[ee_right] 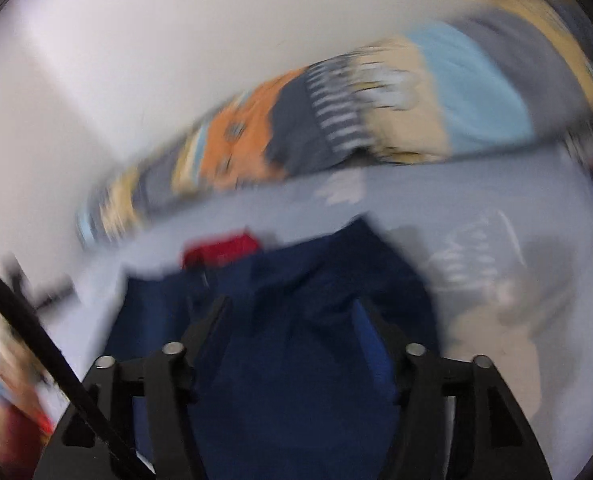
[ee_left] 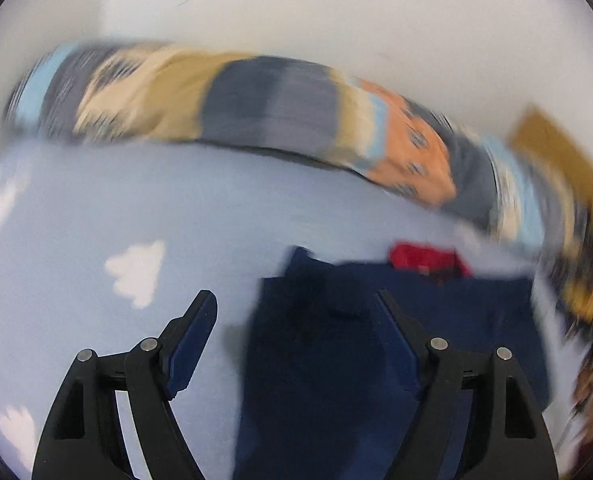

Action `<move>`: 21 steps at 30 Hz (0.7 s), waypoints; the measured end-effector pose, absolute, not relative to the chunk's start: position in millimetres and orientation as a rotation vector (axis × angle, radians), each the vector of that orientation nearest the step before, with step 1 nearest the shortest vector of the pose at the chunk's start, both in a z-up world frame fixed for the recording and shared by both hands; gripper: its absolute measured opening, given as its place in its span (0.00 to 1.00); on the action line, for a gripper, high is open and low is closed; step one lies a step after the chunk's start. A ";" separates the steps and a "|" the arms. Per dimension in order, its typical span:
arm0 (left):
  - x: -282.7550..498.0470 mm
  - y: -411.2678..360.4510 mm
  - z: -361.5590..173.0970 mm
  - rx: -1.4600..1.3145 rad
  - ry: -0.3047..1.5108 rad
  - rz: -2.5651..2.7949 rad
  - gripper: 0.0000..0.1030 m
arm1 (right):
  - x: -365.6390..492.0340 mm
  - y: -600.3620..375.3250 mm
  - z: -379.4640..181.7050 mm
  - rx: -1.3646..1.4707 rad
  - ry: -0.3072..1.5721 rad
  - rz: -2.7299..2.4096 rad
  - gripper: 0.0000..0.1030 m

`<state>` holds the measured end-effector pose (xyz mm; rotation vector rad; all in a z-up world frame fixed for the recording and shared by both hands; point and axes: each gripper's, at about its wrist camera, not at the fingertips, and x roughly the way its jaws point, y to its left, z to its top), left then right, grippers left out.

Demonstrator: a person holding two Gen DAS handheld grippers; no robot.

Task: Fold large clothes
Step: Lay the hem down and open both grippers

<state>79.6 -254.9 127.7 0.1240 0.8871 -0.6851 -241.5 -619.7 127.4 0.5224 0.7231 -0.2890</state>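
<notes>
The left gripper [ee_left: 296,312] is open, with nothing pinched. The right gripper [ee_right: 292,316] is open too, and the cloth [ee_right: 296,360] lies under it; its pads do not seem to squeeze it.

The cloth is dark blue and lies on the light blue sheet [ee_left: 96,208], partly bunched. A red bit [ee_left: 424,258] peeks out at its far edge. Past the cloth, a striped blanket [ee_left: 236,108] lies at the sheet's far side.

The cloth looks soft and floppy, so it should bend and sag when lifted. I would take it by 2 corners or an edge, not the middle. Both pictures are blurry.
</notes>
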 end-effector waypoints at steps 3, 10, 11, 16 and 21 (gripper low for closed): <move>41.1 -320.4 100.4 0.279 0.866 -0.760 0.76 | -181.2 -563.2 104.7 0.351 0.842 -0.247 0.48; 61.2 -364.8 3.8 0.517 0.955 -0.529 0.77 | -119.4 -588.8 47.6 0.208 1.023 -0.409 0.19; 77.7 -340.0 0.1 0.450 0.957 -0.493 0.77 | -134.7 -620.6 42.9 0.206 1.032 -0.532 0.13; 91.6 -300.8 10.0 0.371 0.961 -0.514 0.72 | -188.8 -681.3 54.1 0.406 0.964 -0.612 0.00; 52.4 -297.2 44.2 0.312 0.895 -0.582 0.73 | -176.6 -604.2 89.7 0.315 0.909 -0.423 0.23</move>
